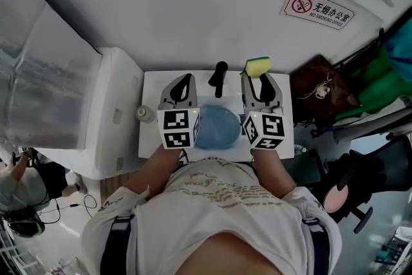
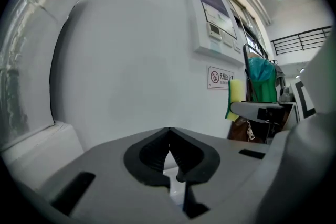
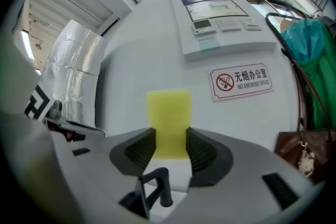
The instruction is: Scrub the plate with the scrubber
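Scrubber (image 3: 168, 118) is clamped between the jaws of the right gripper (image 3: 169, 147); both pads are pressed on its lower part and the rest sticks out past the tips. In the head view the scrubber (image 1: 257, 66) is held up in the air in front of the wall, well apart from the plate (image 1: 217, 127). The plate is lying flat on the white counter (image 1: 151, 138), low between the two grippers, just in front of the black faucet (image 1: 219, 77). It is touched by neither gripper.

Left gripper (image 2: 169, 136) is closed tip to tip and nothing is held in it. It is raised too, beside the right gripper (image 1: 260, 82), with both pointed toward the wall, not down at the plate.

Progress, as judged: the scrubber is already picked up and gripped, so that step is done. No scrubbing is under way at this moment, since no contact is made with the plate. Whether the plate has been scrubbed at all cannot be told; no foam or marks can be made out on it. The scrubber would need to be brought down onto the plate and rubbed across it, and the plate perhaps steadied with the left gripper (image 1: 185, 77).

Scrubber's long axis is run along the jaws, pointed forward at the wall. A broad yellow face is turned to the right gripper view; a green layer is seen along one edge from the left gripper view (image 2: 235, 97).
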